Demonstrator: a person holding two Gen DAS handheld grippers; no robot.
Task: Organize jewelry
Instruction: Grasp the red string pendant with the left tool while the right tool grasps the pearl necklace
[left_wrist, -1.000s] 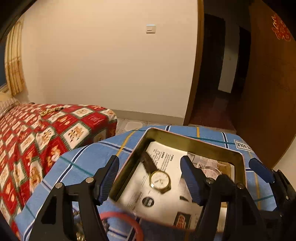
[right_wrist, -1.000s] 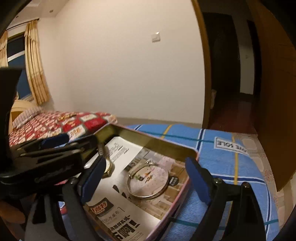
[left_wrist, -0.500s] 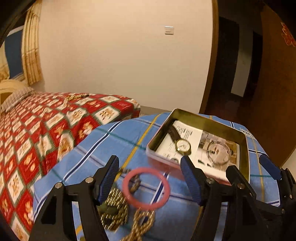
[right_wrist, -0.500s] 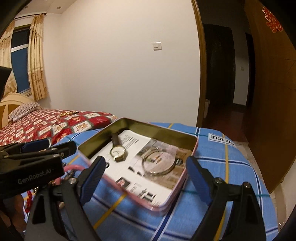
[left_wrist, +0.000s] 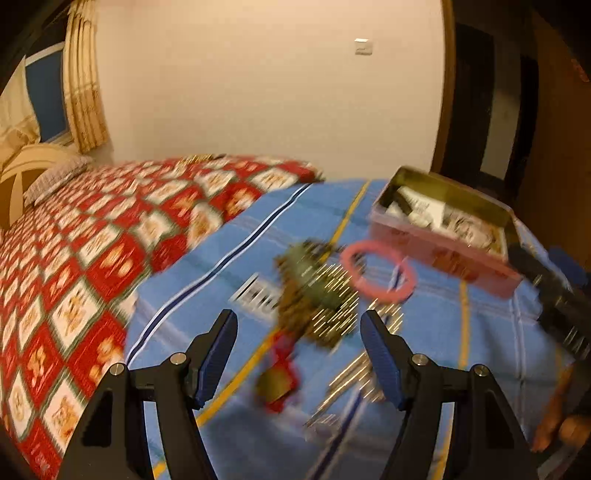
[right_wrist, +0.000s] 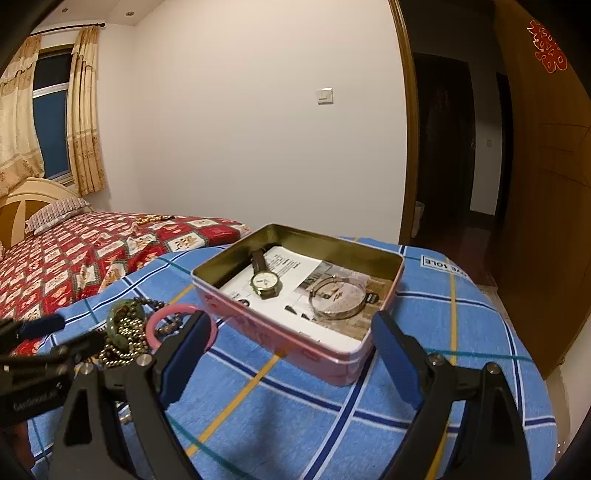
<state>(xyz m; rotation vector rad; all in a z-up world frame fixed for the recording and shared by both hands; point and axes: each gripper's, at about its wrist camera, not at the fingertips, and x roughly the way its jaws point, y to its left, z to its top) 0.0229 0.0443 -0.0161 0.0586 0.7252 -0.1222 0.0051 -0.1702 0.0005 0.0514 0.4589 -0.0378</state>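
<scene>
A pink open tin (right_wrist: 273, 334) (left_wrist: 443, 254) stands on a blue plaid cloth. Inside it lie a wristwatch (right_wrist: 265, 282) with a brown strap and a silver bangle (right_wrist: 338, 301). Left of the tin lies a pile of loose jewelry: a pink bangle (right_wrist: 157, 325) (left_wrist: 376, 271), a green pendant with gold chain (right_wrist: 123, 326) (left_wrist: 314, 291), and something red (left_wrist: 282, 363). My left gripper (left_wrist: 297, 356) is open and empty, just short of the pile; the left wrist view is blurred. My right gripper (right_wrist: 288, 354) is open and empty, in front of the tin.
The blue plaid cloth (right_wrist: 424, 387) covers a small table beside a bed with a red patterned cover (right_wrist: 66, 254). A dark open doorway (right_wrist: 450, 155) and a wooden door (right_wrist: 546, 184) lie to the right. The table edge drops off at the right.
My left gripper has swung left and back from over the tin to the jewelry pile. My right gripper has drawn back from the tin. Both stay open.
</scene>
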